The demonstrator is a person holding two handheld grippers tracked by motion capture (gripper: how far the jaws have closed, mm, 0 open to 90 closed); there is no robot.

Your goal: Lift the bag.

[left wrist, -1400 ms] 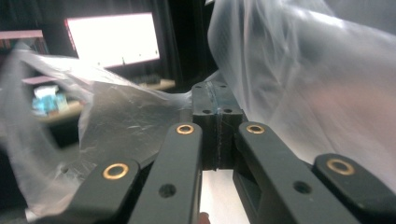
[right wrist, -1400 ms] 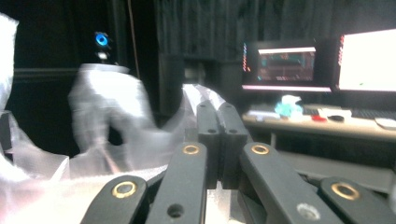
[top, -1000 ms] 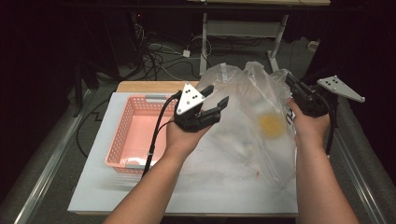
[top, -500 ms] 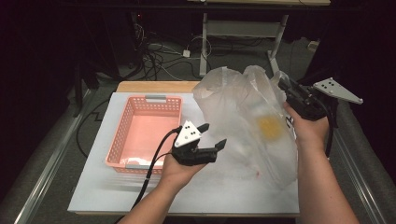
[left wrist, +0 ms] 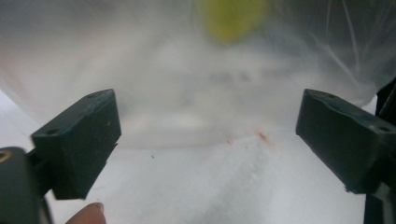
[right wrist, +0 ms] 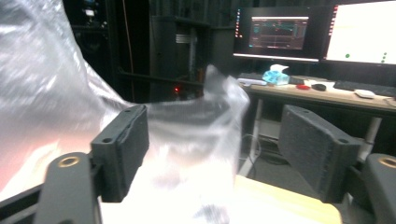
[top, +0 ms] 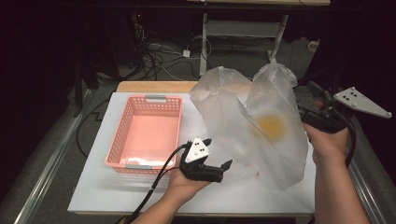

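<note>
High view: the plastic bag (top: 261, 126) stands tall over the white table (top: 93, 196), its long axis upright, beside the pink basket (top: 147, 133). The right gripper (top: 314, 100) is nearer, level with the bag's upper edge; the left gripper (top: 219, 161) has dropped low, just short of the bag's bottom.

Left gripper view: jaws spread, nothing between them — the bag's base (left wrist: 196, 112) lies straight ahead.

Right gripper view: the jaws have just been opening, and the film (right wrist: 205, 130) billows loose between them.

left gripper (top: 217, 163) sunk towards the table, both grippers' fingers just opened, plastic bag (top: 261, 126) released, billowing upright
</note>
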